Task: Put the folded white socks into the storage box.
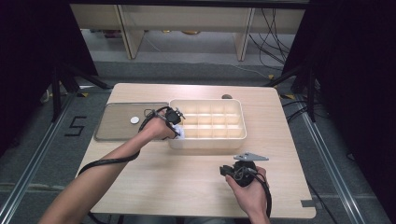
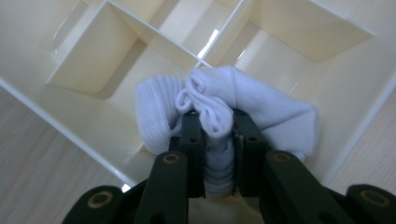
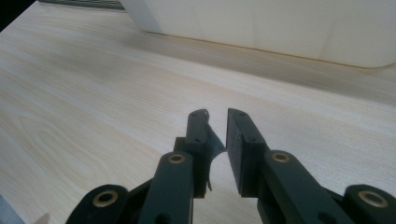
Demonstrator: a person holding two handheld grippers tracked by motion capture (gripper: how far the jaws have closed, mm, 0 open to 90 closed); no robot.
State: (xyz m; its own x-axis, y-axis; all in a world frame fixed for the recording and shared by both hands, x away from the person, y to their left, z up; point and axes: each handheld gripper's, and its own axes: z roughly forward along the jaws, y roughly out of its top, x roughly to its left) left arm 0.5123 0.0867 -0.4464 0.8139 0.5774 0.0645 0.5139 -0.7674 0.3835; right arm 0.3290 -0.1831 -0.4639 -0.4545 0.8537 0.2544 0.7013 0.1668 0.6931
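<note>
We hold a bunched white sock (image 2: 224, 112) pinched tight in the left gripper (image 2: 215, 122) over the near-left compartment of the cream divider box (image 1: 233, 136). Our right gripper (image 3: 217, 114) rests slightly parted, empty, above the table (image 1: 187, 177). Released now, the sock may spring across 2 cells.

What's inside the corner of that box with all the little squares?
A rolled white sock sits in the divided box's near-left compartment, pinched by the left gripper. The sock covers that compartment's floor, so anything under it is hidden.

Even overhead light, dark blurred surroundings, soft focus and mild glare throughout.
</note>
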